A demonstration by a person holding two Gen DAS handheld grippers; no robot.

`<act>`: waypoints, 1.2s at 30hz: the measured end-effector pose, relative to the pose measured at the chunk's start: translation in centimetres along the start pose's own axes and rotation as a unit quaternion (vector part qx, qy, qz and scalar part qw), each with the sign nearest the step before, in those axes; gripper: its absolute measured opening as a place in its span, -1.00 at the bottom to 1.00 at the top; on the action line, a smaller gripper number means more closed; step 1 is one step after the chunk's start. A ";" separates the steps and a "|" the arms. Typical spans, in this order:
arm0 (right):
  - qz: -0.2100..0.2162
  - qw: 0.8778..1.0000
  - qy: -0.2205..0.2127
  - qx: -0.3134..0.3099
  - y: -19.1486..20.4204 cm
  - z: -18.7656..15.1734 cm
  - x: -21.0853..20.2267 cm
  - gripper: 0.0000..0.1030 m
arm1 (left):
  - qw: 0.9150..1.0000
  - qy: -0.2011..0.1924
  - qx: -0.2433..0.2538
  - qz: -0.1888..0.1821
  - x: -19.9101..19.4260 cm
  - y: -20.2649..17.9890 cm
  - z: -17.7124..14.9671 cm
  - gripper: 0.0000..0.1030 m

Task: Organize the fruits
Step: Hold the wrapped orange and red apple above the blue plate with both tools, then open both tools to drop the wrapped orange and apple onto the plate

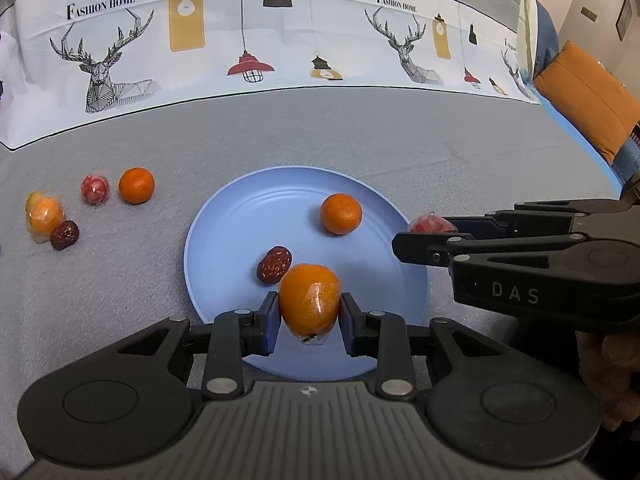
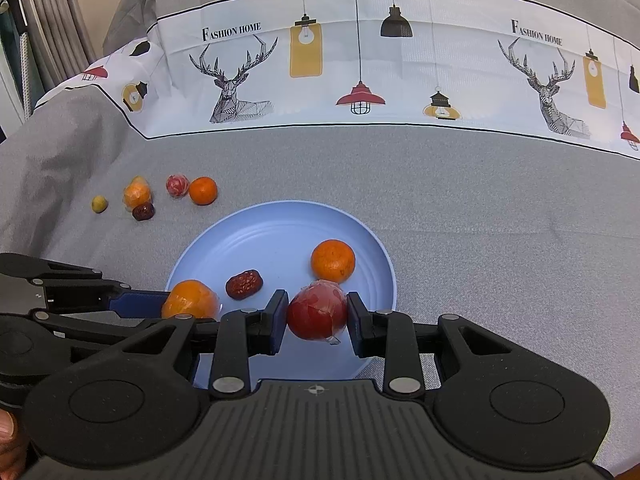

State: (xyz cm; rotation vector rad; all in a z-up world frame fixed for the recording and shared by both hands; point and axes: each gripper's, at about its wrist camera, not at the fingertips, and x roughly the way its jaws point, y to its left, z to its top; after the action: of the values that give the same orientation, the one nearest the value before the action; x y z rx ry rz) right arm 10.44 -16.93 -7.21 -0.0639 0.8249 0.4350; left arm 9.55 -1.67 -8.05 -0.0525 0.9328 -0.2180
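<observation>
A light blue plate [image 1: 224,240] [image 2: 208,252] lies on the grey cloth. On it rest a tangerine [image 1: 341,213] [image 2: 333,261] and a dark red date [image 1: 274,264] [image 2: 244,284]. My left gripper [image 1: 309,308] [image 2: 160,304] is shut on a wrapped orange fruit [image 1: 309,300] [image 2: 191,300] just over the plate's near side. My right gripper [image 2: 317,312] [image 1: 416,236] is shut on a wrapped red fruit [image 2: 317,309] [image 1: 430,225] over the plate's right part.
Loose fruit lies left of the plate: a tangerine [image 1: 136,185] [image 2: 203,190], a wrapped red fruit [image 1: 95,188] [image 2: 177,185], a wrapped orange fruit [image 1: 44,216] [image 2: 137,194], a date [image 1: 64,234] [image 2: 143,211] and a small yellow-green fruit [image 2: 99,203]. An orange cushion [image 1: 592,96] sits at the far right.
</observation>
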 end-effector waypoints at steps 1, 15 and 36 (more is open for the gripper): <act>0.000 1.000 0.000 0.000 0.0 0.0 0.0 -0.36 | 1.000 0.000 0.000 0.000 0.0 0.0 0.0 -0.34; 0.000 1.000 0.001 -0.001 0.0 -0.1 0.0 -0.36 | 1.000 0.006 0.002 -0.004 0.1 -0.3 0.2 -0.34; -0.008 1.000 0.003 0.009 -0.2 0.0 -0.1 -0.29 | 1.000 0.027 -0.003 0.003 0.5 0.1 0.2 -0.28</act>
State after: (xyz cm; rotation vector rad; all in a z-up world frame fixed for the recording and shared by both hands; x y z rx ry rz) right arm 10.48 -17.13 -7.14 -0.0545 0.8342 0.4117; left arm 9.98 -1.63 -8.36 -0.0498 0.9871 -0.2120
